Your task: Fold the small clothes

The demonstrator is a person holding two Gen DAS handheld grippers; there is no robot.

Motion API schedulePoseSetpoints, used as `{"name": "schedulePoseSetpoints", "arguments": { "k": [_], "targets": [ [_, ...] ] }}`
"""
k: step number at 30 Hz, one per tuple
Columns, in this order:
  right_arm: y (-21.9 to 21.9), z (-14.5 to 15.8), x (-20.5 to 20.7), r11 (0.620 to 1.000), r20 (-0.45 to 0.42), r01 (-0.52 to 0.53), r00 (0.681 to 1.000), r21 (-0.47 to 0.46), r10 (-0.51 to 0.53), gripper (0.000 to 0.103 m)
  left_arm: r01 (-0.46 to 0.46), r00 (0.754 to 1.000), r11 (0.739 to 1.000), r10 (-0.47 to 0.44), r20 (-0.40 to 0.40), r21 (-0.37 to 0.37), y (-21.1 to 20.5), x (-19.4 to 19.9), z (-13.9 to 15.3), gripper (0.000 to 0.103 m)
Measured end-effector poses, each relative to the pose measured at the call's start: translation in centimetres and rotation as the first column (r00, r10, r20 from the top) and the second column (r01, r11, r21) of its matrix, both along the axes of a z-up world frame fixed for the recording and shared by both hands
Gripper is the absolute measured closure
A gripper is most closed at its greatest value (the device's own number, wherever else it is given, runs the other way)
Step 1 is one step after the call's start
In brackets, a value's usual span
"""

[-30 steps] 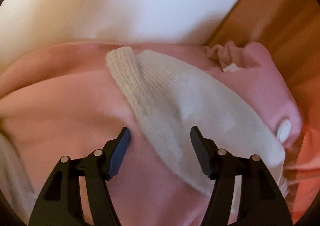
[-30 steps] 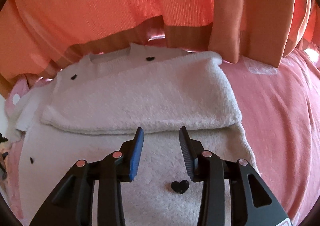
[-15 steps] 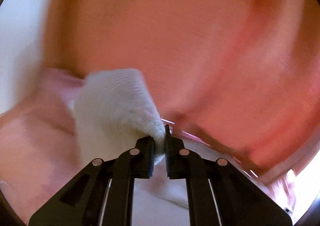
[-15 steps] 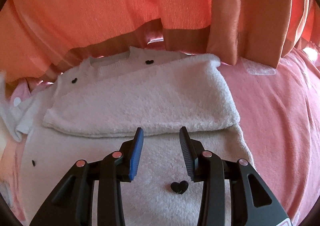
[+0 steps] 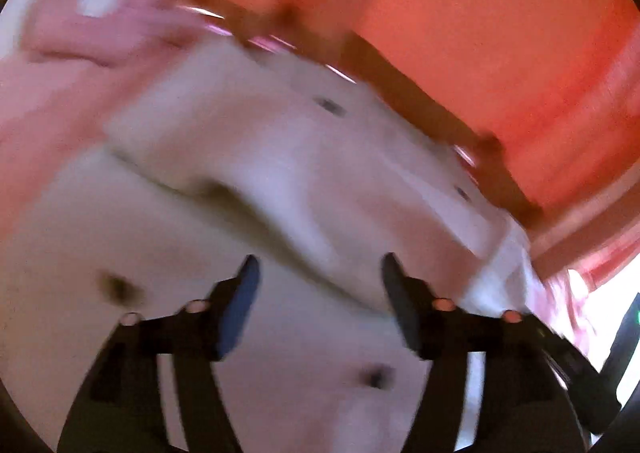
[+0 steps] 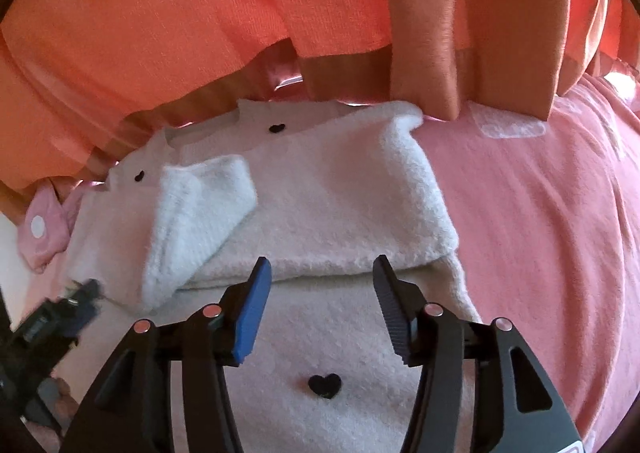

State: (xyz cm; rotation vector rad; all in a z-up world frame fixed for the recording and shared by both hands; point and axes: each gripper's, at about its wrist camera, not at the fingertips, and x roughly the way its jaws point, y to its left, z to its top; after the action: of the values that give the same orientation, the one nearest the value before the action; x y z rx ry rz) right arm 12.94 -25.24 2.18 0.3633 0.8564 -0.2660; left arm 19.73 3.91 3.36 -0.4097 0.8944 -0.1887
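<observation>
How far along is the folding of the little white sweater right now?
Both sleeves of the white sweater lie folded across its chest; the left sleeve sits loosely on top. Nothing is in hand: the left gripper and right gripper are open above it. The hem still needs folding up.

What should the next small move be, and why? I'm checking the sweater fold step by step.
Probably grasp the hem: both sleeves lie across the white sweater, and the left gripper and right gripper are open. The hem itself is out of view.
</observation>
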Motion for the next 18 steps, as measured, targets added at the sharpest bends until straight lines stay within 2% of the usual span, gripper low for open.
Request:
{"name": "schedulePoseSetpoints", "arguments": {
  "k": [4,6,11,18],
  "targets": [
    [1.5,-0.3,0.5,0.998,-0.002,-0.056,0.998,0.041,0.056,0.047,-0.136,0.99,0.988,0.134,-0.038,-0.069,6.5,1.1,-0.5,0.036],
    [2.2,-0.5,0.9,0.992,0.005,-0.093,0.996,0.081,0.093,0.044,-0.166,0.984,0.982,0.159,-0.076,-0.094,8.8,1.5,-1.5,0.036],
    [2.0,-1.8,1.9,0.974,0.008,-0.091,0.996,0.21,0.091,0.041,-0.186,0.979,0.971,0.171,-0.107,-0.147,9.0,3.5,-2.7,0.036],
    [0.5,-3.7,2.2,0.976,-0.027,-0.019,0.999,0.217,0.026,0.041,-0.219,0.973,0.946,0.192,-0.132,-0.238,10.1,4.4,-2.9,0.036]
  ]
}}
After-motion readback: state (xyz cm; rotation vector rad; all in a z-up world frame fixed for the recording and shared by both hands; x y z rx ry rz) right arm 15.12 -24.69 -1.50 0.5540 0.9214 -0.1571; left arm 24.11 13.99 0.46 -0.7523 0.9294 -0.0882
